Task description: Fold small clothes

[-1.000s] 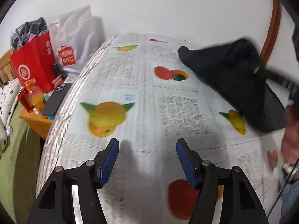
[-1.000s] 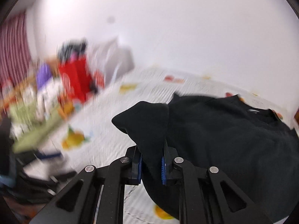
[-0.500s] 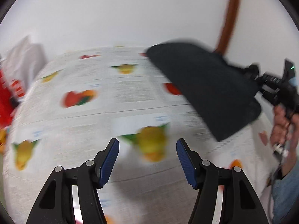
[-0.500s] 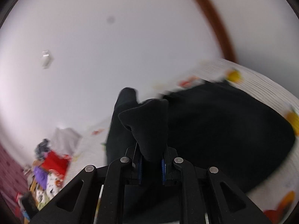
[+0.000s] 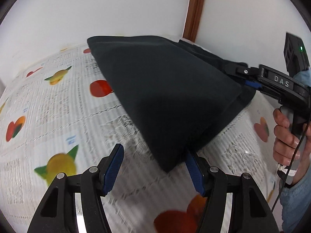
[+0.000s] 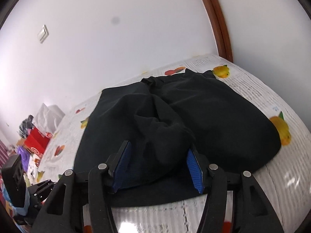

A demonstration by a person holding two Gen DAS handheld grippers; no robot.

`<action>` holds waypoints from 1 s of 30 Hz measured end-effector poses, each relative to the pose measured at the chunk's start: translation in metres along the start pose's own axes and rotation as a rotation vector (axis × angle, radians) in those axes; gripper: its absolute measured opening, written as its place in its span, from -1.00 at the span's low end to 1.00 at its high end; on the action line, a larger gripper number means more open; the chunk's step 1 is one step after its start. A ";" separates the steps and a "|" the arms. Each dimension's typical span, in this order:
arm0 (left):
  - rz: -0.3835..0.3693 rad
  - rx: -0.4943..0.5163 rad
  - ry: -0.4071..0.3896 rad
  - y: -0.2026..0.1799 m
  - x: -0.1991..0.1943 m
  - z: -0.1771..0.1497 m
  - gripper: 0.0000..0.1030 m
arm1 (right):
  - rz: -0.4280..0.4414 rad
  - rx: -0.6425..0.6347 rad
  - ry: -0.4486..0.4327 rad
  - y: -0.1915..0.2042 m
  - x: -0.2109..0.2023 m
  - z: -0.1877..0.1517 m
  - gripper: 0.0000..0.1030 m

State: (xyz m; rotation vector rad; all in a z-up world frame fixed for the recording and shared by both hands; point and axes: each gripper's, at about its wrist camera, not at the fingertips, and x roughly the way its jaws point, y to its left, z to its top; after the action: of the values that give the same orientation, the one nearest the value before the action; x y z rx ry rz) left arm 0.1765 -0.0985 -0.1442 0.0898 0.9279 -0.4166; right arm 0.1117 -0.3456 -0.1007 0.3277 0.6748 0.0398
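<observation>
A black garment point(image 5: 171, 97) lies partly draped on the table with the fruit-print cloth point(image 5: 58, 101). In the left wrist view one corner hangs down just in front of my open left gripper point(image 5: 153, 167), near its right pad. In the right wrist view the garment point(image 6: 194, 116) lies bunched on the table, and a fold of it sits loose between the spread pads of my open right gripper point(image 6: 157, 167). The right gripper also shows in the left wrist view point(image 5: 252, 83), at the garment's right edge.
A white wall with a brown wooden frame point(image 5: 194, 9) stands behind the table. At the far left of the right wrist view are a red bag point(image 6: 37, 141), a white bag point(image 6: 48, 116) and clutter. The person's hand point(image 5: 285, 136) holds the right gripper.
My right gripper has opened and let go of the garment fold, which now rests on the table. My left gripper has swung right, so the garment's corner is now right before it.
</observation>
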 end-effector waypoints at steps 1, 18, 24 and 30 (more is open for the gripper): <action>0.000 0.000 0.001 -0.001 0.003 0.002 0.19 | -0.015 -0.006 0.004 -0.001 0.006 0.001 0.08; 0.056 -0.098 -0.050 0.053 -0.024 -0.015 -0.68 | -0.013 -0.098 0.094 0.048 0.062 -0.006 -0.75; 0.122 -0.161 -0.039 0.101 -0.055 -0.043 -0.68 | 0.084 -0.131 0.131 0.101 0.077 -0.020 -0.75; 0.096 -0.170 -0.045 0.113 -0.070 -0.067 -0.66 | 0.189 -0.101 0.031 0.103 0.049 -0.034 -0.76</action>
State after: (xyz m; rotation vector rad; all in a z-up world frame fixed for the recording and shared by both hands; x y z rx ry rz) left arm 0.1326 0.0438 -0.1402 -0.0306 0.9070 -0.2486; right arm 0.1364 -0.2315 -0.1233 0.2935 0.6680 0.2581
